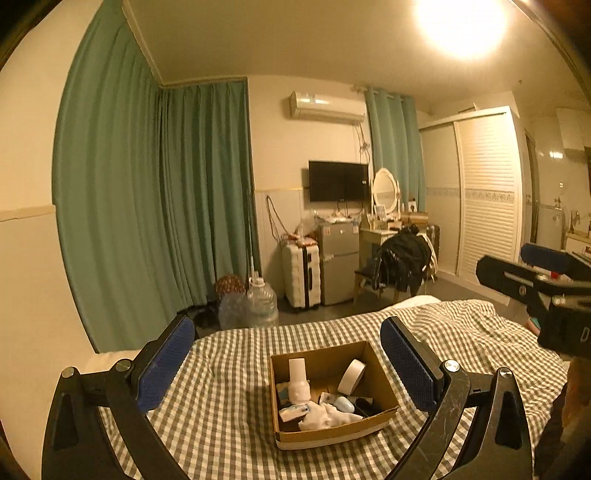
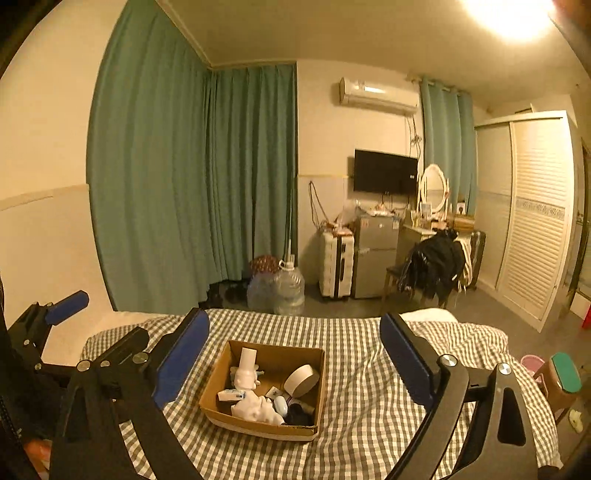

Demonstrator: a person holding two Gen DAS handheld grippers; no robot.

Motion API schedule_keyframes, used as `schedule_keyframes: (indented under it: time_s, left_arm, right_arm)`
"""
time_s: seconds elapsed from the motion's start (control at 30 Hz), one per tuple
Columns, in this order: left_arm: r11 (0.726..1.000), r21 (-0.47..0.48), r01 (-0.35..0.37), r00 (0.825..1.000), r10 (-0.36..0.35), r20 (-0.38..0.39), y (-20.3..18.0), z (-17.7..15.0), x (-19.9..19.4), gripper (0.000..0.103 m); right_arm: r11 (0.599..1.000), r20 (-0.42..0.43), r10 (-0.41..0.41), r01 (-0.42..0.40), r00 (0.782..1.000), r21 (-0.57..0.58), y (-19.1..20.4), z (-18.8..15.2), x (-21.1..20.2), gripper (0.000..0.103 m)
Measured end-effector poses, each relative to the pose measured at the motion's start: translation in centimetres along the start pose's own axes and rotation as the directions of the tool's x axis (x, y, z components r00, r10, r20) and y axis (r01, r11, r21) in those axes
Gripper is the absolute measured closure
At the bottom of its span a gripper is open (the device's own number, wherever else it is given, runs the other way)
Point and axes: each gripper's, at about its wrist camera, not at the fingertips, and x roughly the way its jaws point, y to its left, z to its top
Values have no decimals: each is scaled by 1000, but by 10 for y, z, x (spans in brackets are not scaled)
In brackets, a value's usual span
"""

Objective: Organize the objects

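Both the left tongs point(image 1: 288, 363) and right tongs point(image 2: 294, 360) hang spread wide and empty above the cardboard box point(image 2: 264, 424) of small items on the checked bed point(image 2: 369, 387).

Green curtains point(image 1: 155, 199) at 9 o'clock; wall TV point(image 1: 338, 181), fridge point(image 1: 338, 264) at 12; louvred wardrobe point(image 1: 487, 192) at 3; ceiling lamp point(image 1: 461, 22) lit

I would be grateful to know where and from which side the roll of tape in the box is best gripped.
Probably from above, across its two flat faces. The roll of tape stands on edge, leaning on the far right wall of the cardboard box, so its upper rim sticks up free while its lower part is crowded by small items. The right gripper is open and empty, high above the box.
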Motion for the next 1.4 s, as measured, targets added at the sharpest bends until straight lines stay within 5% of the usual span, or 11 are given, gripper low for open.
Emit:
schedule_keyframes:
  time_s: [0.23, 0.43, 0.7, 0.87, 1.4]
  left_arm:
    - [1000, -20, -5, 1000, 5, 21, -8, -40, -17, 0]
    - [999, -3, -41, 999, 41, -25, -13, -91, -11, 0]
    - [994, -86, -67, 995, 60, -85, -3, -143, 15, 0]
    - [995, -24, -94, 991, 91, -99, -3, -176, 25, 0]
    - [992, -73, -99, 991, 91, -103, 14, -191, 20, 0]
  right_arm:
    - [1000, 15, -9, 9, 1000, 1, -3, -47, -24, 3]
    - [994, 37, -107, 106, 994, 26, -7, -115, -15, 3]
    - [992, 51, -123, 123, 991, 6, -6, -166, 4, 3]
    - [990, -24, -140, 140, 990, -1, -4, -205, 26, 3]
    - [984, -46, -173, 171, 984, -41, 2, -215, 32, 3]
